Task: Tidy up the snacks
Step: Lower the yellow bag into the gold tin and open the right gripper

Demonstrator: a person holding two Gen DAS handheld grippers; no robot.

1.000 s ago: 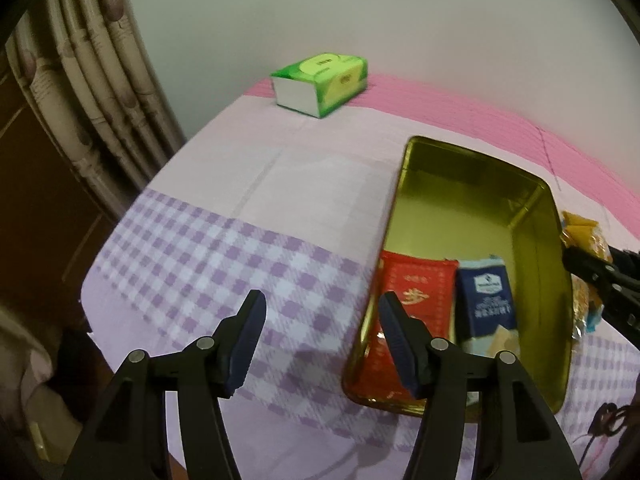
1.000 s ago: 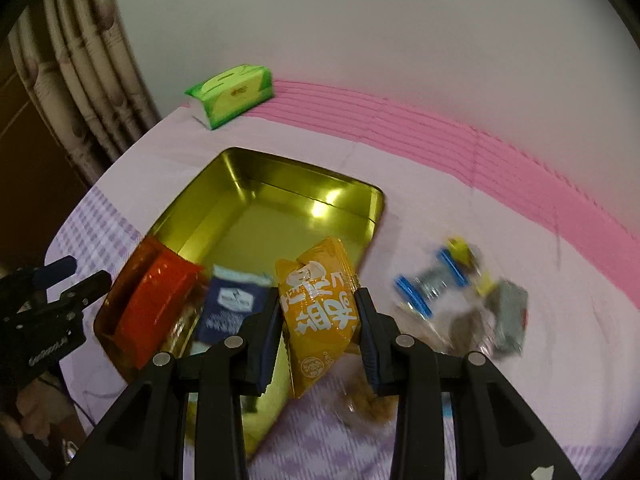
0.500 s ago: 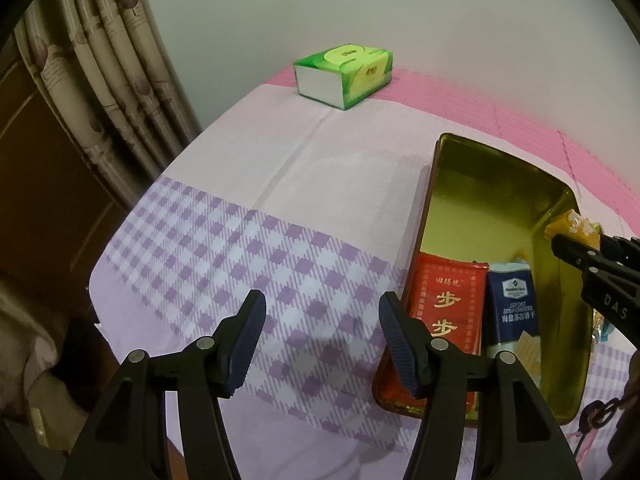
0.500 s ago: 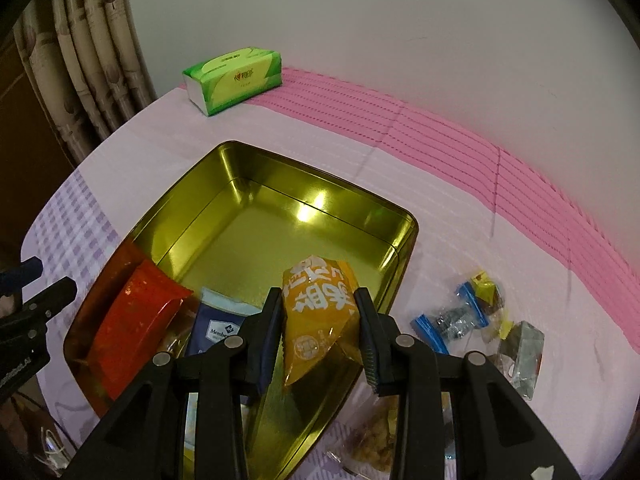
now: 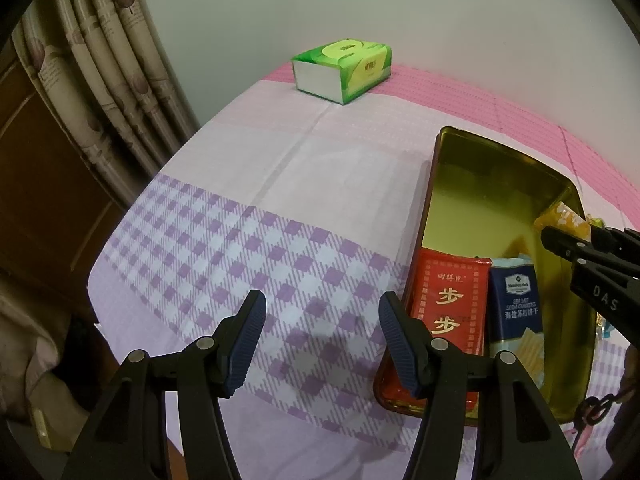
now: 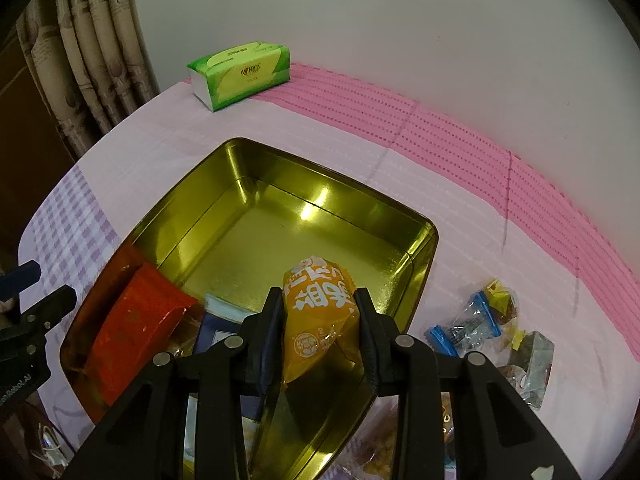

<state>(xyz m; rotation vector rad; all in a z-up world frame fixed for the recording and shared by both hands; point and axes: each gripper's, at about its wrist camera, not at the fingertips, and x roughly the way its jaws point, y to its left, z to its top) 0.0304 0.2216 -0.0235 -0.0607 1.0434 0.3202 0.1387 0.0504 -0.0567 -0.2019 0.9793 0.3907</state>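
Writing "SEA SALT CRACKERS" marks blue packet [image 5: 516,304]; right hand-held gripper [image 6: 319,320] clamps orange packet [image 6: 318,316], left hand-held gripper [image 5: 320,332] gapes empty.

my right claw [image 6: 318,320] hides the lower part of the orange packet [image 6: 318,312] and most of the blue cracker pack [image 6: 218,326]. the clear-wrapped snacks [image 6: 492,332] near the bench's right edge are too small to identify; those lower down run off frame.

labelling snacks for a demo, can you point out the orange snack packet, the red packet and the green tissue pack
orange snack packet [image 6: 316,308]: right wrist view, printed front between the gripper pads
red packet [image 5: 450,300]: left wrist view, front face with gold characters
green tissue pack [image 6: 240,74]: right wrist view, top face
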